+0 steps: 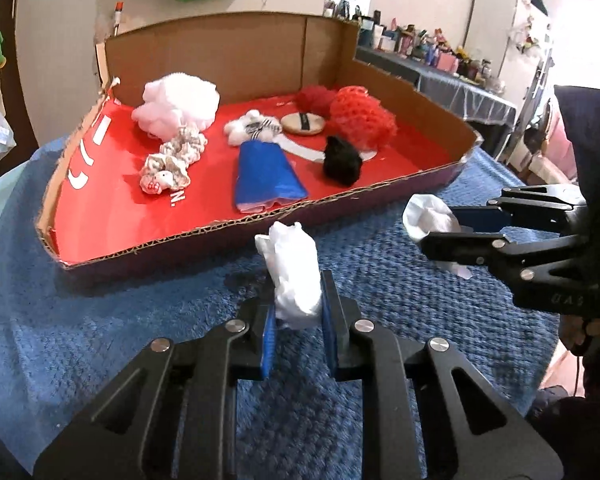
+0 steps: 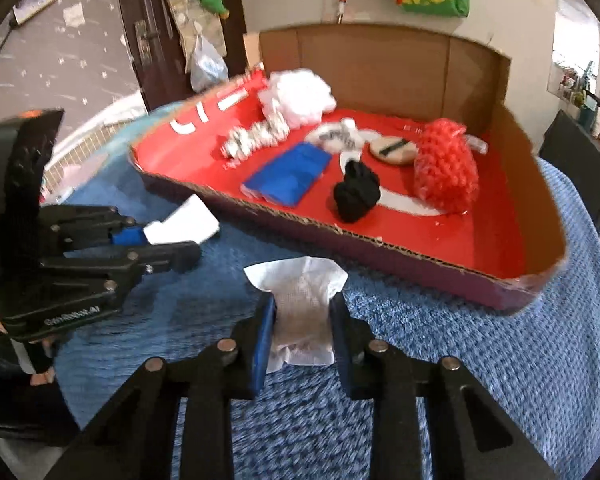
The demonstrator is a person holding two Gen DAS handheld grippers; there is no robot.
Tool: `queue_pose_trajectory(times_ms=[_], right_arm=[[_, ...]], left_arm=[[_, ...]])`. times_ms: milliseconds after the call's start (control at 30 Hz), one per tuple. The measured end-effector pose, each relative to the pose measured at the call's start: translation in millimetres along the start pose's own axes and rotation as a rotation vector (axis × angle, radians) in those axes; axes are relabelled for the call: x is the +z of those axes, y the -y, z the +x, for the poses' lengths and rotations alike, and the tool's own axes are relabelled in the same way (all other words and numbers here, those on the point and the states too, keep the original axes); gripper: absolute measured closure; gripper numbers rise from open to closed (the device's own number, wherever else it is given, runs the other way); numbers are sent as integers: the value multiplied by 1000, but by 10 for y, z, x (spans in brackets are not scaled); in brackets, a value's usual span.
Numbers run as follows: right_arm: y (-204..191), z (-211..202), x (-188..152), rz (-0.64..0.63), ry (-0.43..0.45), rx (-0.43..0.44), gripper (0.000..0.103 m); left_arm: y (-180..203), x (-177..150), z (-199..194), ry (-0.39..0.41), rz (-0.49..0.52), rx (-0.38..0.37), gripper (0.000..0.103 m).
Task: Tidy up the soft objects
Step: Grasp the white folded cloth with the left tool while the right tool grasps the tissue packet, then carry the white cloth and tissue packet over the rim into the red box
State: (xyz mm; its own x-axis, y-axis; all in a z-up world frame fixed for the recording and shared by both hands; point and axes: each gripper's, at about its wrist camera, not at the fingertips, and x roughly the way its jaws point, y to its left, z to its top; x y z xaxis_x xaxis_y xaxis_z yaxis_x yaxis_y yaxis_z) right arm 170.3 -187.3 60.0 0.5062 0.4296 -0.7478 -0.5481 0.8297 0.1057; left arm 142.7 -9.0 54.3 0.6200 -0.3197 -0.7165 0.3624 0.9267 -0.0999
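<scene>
The left gripper [image 1: 298,312] jaws clamp a crumpled white plastic bag [image 1: 292,268]; the right gripper [image 2: 302,320] jaws clamp what looks like a white pouch [image 2: 300,304], its lower half hidden between them.

Blue towel-like cover [image 1: 100,340], cardboard tray [image 1: 236,236] directly on it

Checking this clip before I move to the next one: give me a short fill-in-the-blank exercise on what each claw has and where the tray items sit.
1. The left claw is shut on a crumpled ____ plastic bag.
2. The right claw is shut on a folded white cloth, held above the ____ towel.
3. In the cardboard tray, the black soft item lies just in front of the ____ mesh puff.
4. The tray's floor is coloured ____.

Missing words: white; blue; red; red
</scene>
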Motion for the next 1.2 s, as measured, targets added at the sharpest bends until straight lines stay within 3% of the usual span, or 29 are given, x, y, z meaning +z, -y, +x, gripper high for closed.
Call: queue_pose_trajectory(times_ms=[300,433,567,767,967,1200], right_arm=[[-7,-205,-17,42,47,-10,73],[39,-336,61,54,84,4,73],[205,-421,311,51,91,-47,73],[607,-59,663,77,-75,-75,73],[810,318,821,73,-243,-78,73],[833,500,866,52,-335,-81,73]], left_arm=[[-57,-3,-179,29,-17,-17,85],[-189,159,-311,61,-22,-21,85],[-346,404,-209,26,-5,-32,85],[-550,668,64,-61,-6,-50,85],[-645,721,312,-145,12,-65,85],[-713,719,540,-211,14,-74,85]])
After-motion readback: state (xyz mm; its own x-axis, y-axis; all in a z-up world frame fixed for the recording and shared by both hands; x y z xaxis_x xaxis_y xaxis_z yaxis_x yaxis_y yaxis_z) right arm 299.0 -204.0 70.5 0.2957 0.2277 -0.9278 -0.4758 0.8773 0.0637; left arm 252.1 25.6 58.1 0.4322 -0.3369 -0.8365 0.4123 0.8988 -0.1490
